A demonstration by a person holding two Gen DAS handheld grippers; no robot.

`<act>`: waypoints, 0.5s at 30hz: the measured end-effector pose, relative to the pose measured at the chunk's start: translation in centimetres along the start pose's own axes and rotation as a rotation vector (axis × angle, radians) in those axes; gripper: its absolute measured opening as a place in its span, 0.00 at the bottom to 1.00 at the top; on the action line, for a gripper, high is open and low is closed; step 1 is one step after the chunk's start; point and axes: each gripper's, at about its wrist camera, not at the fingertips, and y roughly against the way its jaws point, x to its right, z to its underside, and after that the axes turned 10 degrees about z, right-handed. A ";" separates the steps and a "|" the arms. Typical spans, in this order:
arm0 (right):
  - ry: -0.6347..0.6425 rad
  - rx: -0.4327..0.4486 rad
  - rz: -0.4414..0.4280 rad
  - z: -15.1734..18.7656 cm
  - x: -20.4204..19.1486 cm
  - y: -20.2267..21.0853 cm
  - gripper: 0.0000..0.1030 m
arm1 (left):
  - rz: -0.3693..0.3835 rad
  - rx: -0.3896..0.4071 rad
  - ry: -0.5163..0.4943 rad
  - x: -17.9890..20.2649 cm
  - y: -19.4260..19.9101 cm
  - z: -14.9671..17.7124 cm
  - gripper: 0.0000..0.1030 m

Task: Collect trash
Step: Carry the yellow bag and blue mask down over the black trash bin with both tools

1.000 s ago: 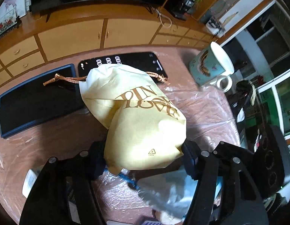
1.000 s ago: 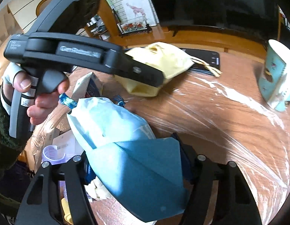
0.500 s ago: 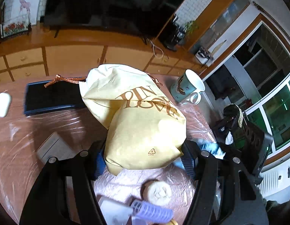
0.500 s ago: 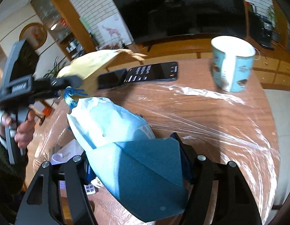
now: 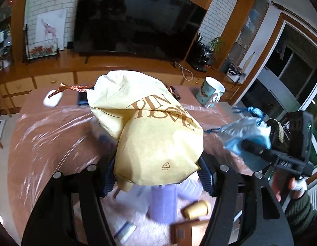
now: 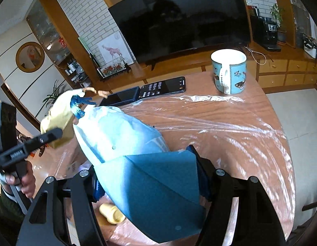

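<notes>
The left gripper point(image 5: 156, 176) is clamped on the lower end of a cream-yellow fabric drawstring bag point(image 5: 150, 127) printed with brown lettering and a small recycling mark; the ribbed pads press into the cloth from both sides, jaws partly apart with the bag bunched between them. The bag is lifted clear of the round wooden tabletop point(image 5: 51, 135) (which is covered in clear plastic film), and its brown braided cord point(image 5: 75, 87) trails off toward the far left edge.

The right gripper point(image 6: 150, 182) is closed in the same way on a blue drawstring bag point(image 6: 138, 160), pale blue at its upper end and darker teal where the pads pinch it, with a knotted blue cord point(image 6: 78, 107) at its top. This bag too is off the table, and its neck sits just beside the yellow bag in the right wrist view.

Under the left gripper, near the near edge of the tabletop, lie blurred items: a lilac cylinder point(image 5: 163, 203), a small tan cork-like piece point(image 5: 196, 211) and some white paper or packaging point(image 5: 133, 201). At the far edge stand a teal patterned mug point(image 6: 230, 71) with a white inside, a dark phone point(image 6: 164, 86) showing white keys, and a white oval object point(image 5: 52, 101) at the far left.
</notes>
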 end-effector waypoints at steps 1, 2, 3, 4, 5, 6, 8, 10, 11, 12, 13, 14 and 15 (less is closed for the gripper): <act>-0.001 0.005 -0.001 0.3 -0.3 0.6 0.66 | -0.004 0.004 -0.002 0.0 0.6 0.7 0.64; -0.003 0.010 -0.002 0.7 -0.7 1.2 0.66 | -0.011 0.007 -0.004 0.1 1.2 1.3 0.64; -0.005 0.012 -0.002 0.8 -1.1 1.6 0.66 | -0.025 0.009 -0.007 0.2 1.7 1.9 0.64; -0.008 0.016 -0.003 1.2 -1.6 2.2 0.66 | -0.034 0.012 -0.011 0.2 2.2 2.2 0.64; -0.008 0.020 -0.004 1.8 -1.9 2.7 0.66 | -0.046 0.016 -0.019 0.2 2.7 2.8 0.64; -0.008 0.022 -0.006 2.2 -2.1 3.2 0.66 | -0.054 0.018 -0.026 0.3 3.3 3.4 0.64; -0.007 0.025 -0.008 3.5 -2.9 4.1 0.66 | -0.061 0.018 -0.037 0.5 3.9 4.3 0.64; -0.007 0.026 -0.008 4.6 -3.6 5.1 0.66 | -0.068 0.016 -0.046 0.5 4.5 5.3 0.64; -0.008 0.026 -0.007 5.1 -3.8 5.5 0.66 | -0.066 0.014 -0.047 0.4 4.9 5.8 0.64; -0.010 0.024 -0.009 5.7 -4.1 5.9 0.66 | -0.064 0.011 -0.048 0.4 5.1 6.4 0.64; -0.011 0.021 -0.008 6.3 -4.4 6.2 0.66 | -0.063 0.009 -0.047 0.3 5.4 7.0 0.64; -0.013 0.020 -0.006 6.9 -4.6 6.5 0.66 | -0.061 0.008 -0.043 0.3 5.7 7.6 0.64; -0.015 0.017 -0.009 7.3 -4.7 6.8 0.66 | -0.056 0.005 -0.039 0.2 5.9 8.0 0.64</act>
